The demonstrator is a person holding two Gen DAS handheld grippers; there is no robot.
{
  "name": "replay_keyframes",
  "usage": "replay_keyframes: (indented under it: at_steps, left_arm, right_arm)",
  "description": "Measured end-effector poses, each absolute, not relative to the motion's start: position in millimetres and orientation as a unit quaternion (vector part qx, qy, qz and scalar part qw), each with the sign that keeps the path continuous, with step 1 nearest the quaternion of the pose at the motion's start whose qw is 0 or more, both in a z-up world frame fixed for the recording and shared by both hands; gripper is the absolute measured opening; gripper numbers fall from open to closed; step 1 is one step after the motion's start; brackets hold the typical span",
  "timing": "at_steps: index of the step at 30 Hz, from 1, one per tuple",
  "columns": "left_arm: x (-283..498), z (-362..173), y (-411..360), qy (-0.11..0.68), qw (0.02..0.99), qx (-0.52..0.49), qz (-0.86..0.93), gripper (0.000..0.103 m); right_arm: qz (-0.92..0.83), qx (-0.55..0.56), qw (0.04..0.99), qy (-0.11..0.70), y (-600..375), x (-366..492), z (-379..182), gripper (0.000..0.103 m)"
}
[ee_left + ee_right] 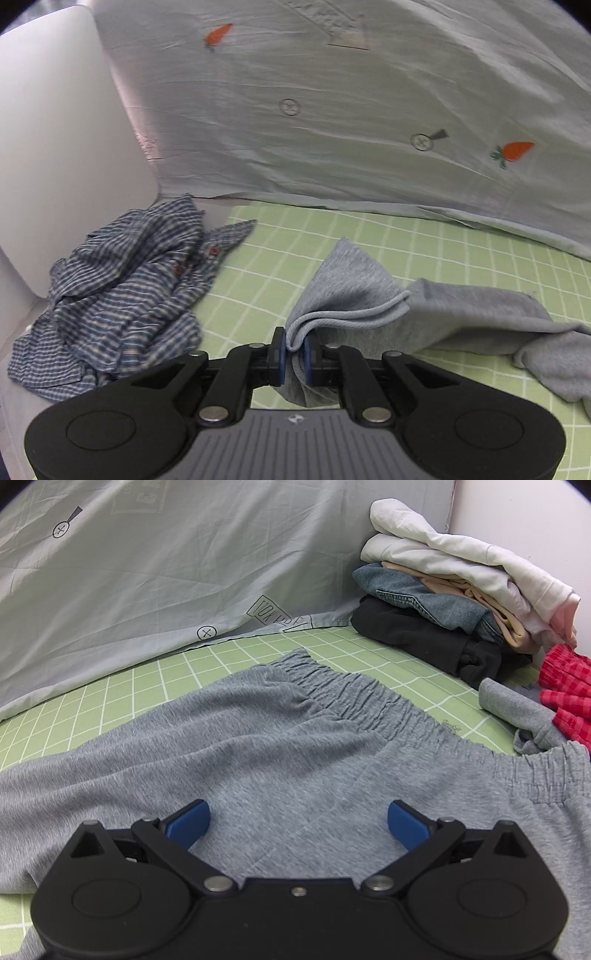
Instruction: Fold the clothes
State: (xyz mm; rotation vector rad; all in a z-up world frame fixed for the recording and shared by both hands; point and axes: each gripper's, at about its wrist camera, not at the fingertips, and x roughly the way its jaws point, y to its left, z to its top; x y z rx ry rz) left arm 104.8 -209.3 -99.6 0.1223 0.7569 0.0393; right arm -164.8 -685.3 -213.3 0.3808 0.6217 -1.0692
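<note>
Two grippers, left gripper point(294, 350) pinching grey sweatpants point(258, 746) hem, waistband far right

Left gripper point(294, 350): blue pads closed together, clamping a fabric fold; right gripper point(298, 821): jaws spread wide, gripping nothing.

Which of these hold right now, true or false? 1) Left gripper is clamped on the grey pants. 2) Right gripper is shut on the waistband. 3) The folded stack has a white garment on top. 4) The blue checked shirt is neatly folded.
1) True: the left gripper is shut on a bunched hem of the grey pants.
2) False: the right gripper is open above the pants, short of the waistband.
3) True: the folded stack is topped by a white garment.
4) False: the blue checked shirt lies crumpled.
</note>
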Motion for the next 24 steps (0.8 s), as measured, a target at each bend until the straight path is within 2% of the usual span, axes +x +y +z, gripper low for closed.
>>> replay_keyframes:
  at_steps: [2,5,12,15,18,20,24]
  left_arm:
    - [112.6,-91.1,-178.7,0.367,0.928,0.025,0.050,0.010]
    - [110.8,-89.9,-161.4,0.358,0.930,0.033,0.070,0.011]
    - [103.8,-123.4,-143.3,0.436,0.896,0.000,0.083,0.015]
    - [99.6,-129.5,-140.5,0.454,0.888,-0.020,0.072,0.016]
    - [98.2,-135.2,-140.2,0.468,0.880,-0.034,0.068,0.028]
    - [100.3,-139.0,-140.2,0.478,0.875,-0.045,0.063,0.030]
    - [105.2,-146.9,-140.8,0.493,0.866,-0.053,0.066,0.045]
  right_arm:
    - [-0.499,0.177,0.797,0.290,-685.1,-164.8,-213.3,0.103]
    - [-0.498,0.177,0.798,0.290,-686.2,-165.5,-213.4,0.103]
    - [-0.496,0.181,0.796,0.296,-688.4,-164.1,-211.1,0.103]
    - [-0.486,0.201,0.786,0.325,-694.5,-157.9,-193.7,0.103]
    - [-0.482,0.184,0.810,0.278,-690.9,-149.2,-165.2,0.103]
    - [-0.468,0.165,0.823,0.277,-694.9,-134.0,-153.0,0.103]
    - [-0.441,0.169,0.836,0.279,-704.7,-106.1,-144.3,0.102]
